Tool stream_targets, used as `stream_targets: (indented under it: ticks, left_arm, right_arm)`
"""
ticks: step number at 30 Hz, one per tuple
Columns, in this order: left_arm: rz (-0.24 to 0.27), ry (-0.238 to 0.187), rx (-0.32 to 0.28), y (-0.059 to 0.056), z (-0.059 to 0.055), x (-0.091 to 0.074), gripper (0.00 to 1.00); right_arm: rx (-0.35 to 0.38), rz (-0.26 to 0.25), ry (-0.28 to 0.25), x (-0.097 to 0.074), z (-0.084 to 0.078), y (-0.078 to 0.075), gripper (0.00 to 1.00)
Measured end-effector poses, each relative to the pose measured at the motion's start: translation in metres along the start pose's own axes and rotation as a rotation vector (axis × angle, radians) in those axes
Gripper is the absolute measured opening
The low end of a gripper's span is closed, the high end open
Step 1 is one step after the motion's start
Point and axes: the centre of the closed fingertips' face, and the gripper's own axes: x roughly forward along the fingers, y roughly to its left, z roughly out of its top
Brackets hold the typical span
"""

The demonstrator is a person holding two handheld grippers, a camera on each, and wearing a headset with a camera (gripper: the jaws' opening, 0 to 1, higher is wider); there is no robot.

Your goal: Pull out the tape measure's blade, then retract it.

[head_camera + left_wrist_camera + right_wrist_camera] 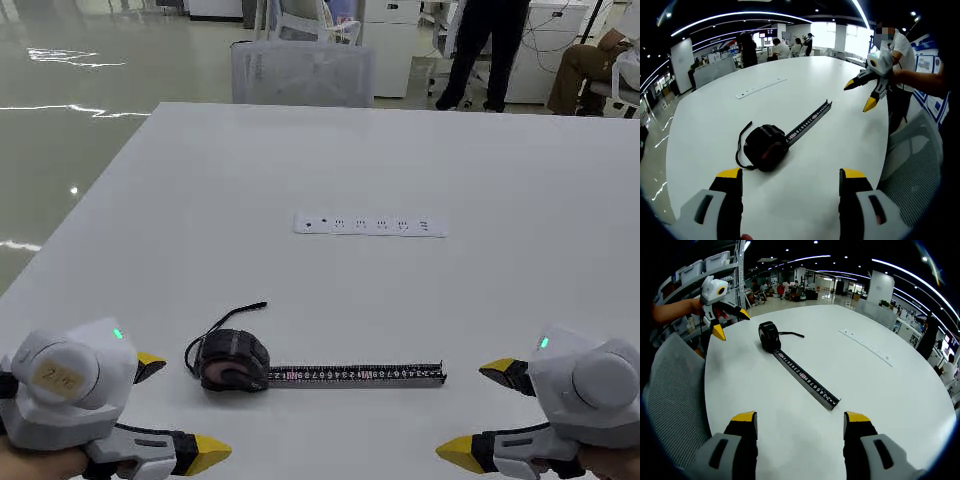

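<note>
A black tape measure (232, 360) (765, 146) (769, 335) lies on the white table (400, 160), its wrist strap looped behind it. Its blade (355, 375) (808, 121) (805, 379) is pulled out to the right and rests flat on the table. My left gripper (180, 412) (791, 179) hovers open just left of the case, touching nothing. My right gripper (478, 412) (800, 421) hangs open a short way right of the blade's end hook (441, 374), with nothing between its yellow-tipped fingers.
A white power strip (369, 224) (760, 87) (867, 345) lies flat mid-table beyond the tape. A mesh office chair (302, 72) stands at the table's far edge, and people stand and sit behind it at the back right.
</note>
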Motion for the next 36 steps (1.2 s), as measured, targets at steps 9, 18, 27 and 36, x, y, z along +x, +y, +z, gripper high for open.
stream_targets:
  ticks: [9,18,27,36]
  left_arm:
    - [0.051,-0.04,-0.028,-0.009,0.006,-0.01,0.8]
    - [0.083,-0.076,-0.072,-0.013,0.004,-0.011,0.84]
    - [0.108,-0.105,-0.091,-0.025,0.009,-0.018,0.87]
    - [0.153,-0.149,-0.125,-0.03,0.016,-0.023,0.93]
  right_arm:
    - [0.04,-0.037,-0.033,-0.007,-0.001,0.011,0.79]
    - [0.083,-0.081,-0.077,-0.014,0.005,0.019,0.86]
    - [0.104,-0.12,-0.112,-0.02,0.01,0.024,0.91]
    - [0.119,-0.153,-0.129,-0.023,0.012,0.03,0.96]
